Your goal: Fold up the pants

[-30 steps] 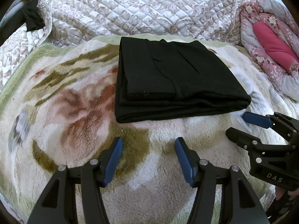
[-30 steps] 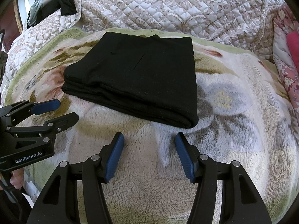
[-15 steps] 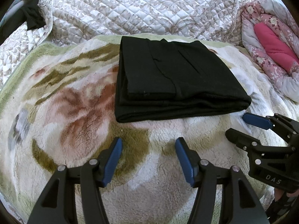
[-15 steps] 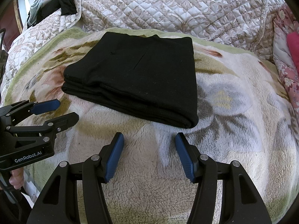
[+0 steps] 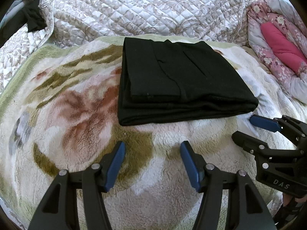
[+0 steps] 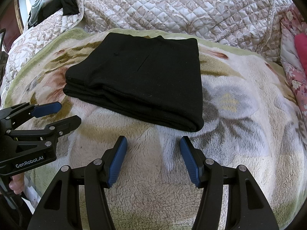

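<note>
The black pants [image 5: 178, 80] lie folded into a thick rectangle on a fluffy floral blanket [image 5: 76, 115]; in the right wrist view the same pants [image 6: 142, 80] sit just beyond my fingers. My left gripper [image 5: 152, 148] hovers open a short way in front of the stack's near edge, nothing between its blue pads. My right gripper [image 6: 153, 142] is open too, empty, close to the stack's near right corner. Each gripper shows in the other's view: the right gripper [image 5: 243, 128] at the right edge, the left gripper [image 6: 67, 113] at the left edge.
A quilted floral bedspread [image 5: 144, 9] rises behind the blanket. A pink flowered quilt with a pink pillow [image 5: 282, 46] lies at the right. Dark clothes [image 6: 65, 2] hang at the far left. A person's fingers [image 6: 16, 185] hold the left gripper's handle.
</note>
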`<state>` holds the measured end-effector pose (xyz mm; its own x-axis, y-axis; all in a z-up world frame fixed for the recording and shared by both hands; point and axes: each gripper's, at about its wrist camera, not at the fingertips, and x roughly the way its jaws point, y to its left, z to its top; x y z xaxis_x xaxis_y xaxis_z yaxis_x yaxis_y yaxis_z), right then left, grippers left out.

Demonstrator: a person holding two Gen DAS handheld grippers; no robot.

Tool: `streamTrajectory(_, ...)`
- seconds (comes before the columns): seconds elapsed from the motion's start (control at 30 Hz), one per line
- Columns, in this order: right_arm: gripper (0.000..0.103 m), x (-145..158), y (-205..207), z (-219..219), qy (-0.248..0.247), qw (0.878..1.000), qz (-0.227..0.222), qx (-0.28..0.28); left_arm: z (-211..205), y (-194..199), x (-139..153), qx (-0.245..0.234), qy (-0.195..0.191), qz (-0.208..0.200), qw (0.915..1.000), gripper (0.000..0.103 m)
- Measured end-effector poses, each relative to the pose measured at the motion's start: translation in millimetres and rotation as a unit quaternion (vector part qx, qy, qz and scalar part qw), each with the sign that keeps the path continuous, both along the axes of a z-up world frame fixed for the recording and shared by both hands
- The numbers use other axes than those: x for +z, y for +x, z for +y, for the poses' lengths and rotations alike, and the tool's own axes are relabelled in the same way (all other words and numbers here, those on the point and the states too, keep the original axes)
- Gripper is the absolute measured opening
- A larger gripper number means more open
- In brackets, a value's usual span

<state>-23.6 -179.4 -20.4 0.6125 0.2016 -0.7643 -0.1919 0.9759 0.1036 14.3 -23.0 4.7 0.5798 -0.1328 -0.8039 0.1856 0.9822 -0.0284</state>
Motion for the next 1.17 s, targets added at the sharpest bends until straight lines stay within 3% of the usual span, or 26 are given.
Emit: streamTrajectory(1.17,0.058,0.0,-0.7,2.0,-0.002,1.0,-0.001,-0.002,1.7,-1.4,-0.7,0.0,0.001,-0.002,1.0,0.064)
